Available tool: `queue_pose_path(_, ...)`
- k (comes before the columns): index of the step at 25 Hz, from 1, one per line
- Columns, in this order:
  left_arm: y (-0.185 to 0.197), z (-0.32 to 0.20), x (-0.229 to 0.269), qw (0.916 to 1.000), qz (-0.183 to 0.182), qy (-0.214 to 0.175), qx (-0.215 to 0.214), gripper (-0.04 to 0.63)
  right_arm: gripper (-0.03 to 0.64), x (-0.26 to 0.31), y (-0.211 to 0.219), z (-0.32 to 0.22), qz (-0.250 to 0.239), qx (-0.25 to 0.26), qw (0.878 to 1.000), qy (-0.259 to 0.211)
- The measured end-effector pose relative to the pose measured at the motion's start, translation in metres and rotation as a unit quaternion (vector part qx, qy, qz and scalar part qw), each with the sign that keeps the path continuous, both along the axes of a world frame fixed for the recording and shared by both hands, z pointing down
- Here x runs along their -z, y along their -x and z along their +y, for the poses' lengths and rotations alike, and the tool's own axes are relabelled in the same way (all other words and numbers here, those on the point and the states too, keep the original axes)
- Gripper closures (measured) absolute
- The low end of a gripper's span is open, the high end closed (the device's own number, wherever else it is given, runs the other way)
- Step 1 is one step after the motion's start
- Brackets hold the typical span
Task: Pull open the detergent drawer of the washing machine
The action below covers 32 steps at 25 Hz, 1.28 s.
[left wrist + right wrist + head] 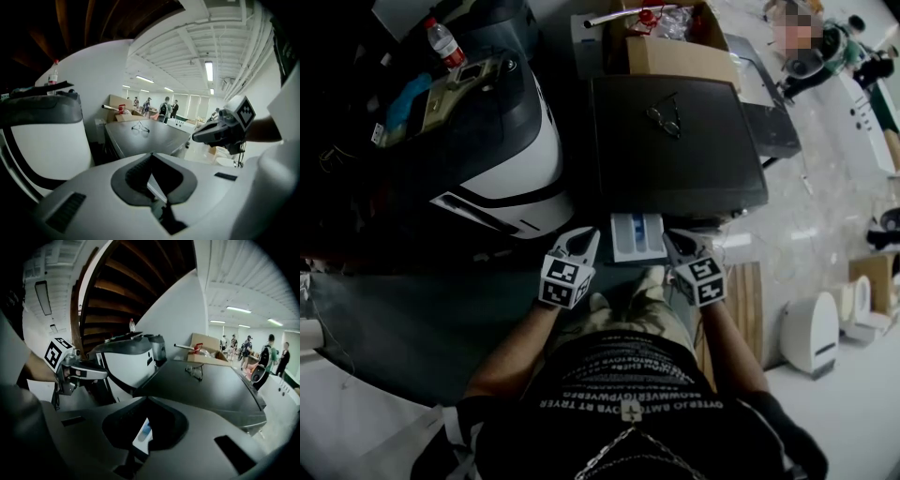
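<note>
Head view: left gripper (584, 241) and right gripper (676, 243) both have jaws together and hold nothing. Detergent drawer (637, 234) lies between them, just beside each tip. It is already out of the washing machine (703, 159), long axis toward the person. Neither arm is clearly nearer.

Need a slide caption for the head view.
Drawer pulled out of washer, left gripper and right gripper shut at either side, glasses on top.
</note>
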<state>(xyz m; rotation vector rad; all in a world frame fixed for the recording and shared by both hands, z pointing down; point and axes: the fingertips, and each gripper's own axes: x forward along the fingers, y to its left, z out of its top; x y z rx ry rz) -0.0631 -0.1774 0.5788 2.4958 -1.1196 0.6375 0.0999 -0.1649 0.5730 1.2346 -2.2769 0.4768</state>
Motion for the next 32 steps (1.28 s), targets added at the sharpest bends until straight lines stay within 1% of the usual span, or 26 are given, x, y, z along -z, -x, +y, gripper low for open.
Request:
queue_pose_path(4, 0.002, -0.017, 0.057, 0.9980, 0.028, -0.057, 0.010, 0.592, 0.615, 0.047, 0.010, -0.012, -0.025, -0.015, 0.997, -0.067)
queue_pose_path(8, 0.002, -0.024, 0.112, 0.9922, 0.056, -0.111, 0.011, 0.592, 0.615, 0.093, 0.010, -0.022, -0.043, -0.030, 0.991, -0.125)
queue_pose_path(13, 0.002, -0.024, 0.167, 0.9830, 0.078, -0.166, 0.002, 0.592, 0.615, 0.136, 0.014, -0.025, -0.060, -0.035, 0.984, -0.166)
queue_pose_path(16, 0.004, -0.022, 0.190, 0.9774, 0.073, -0.198, 0.004, 0.592, 0.615, 0.160, 0.019, -0.022, -0.059, -0.026, 0.980, -0.186)
queue_pose_path(20, 0.006, -0.019, 0.204, 0.9738, 0.081, -0.212, 0.001, 0.592, 0.615, 0.177, 0.025, -0.020, -0.059, -0.025, 0.977, -0.202)
queue_pose_path(32, 0.014, -0.032, 0.208, 0.9736, 0.077, -0.215, 0.001, 0.592, 0.615, 0.177, 0.029, -0.028, -0.053, -0.024, 0.979, -0.194)
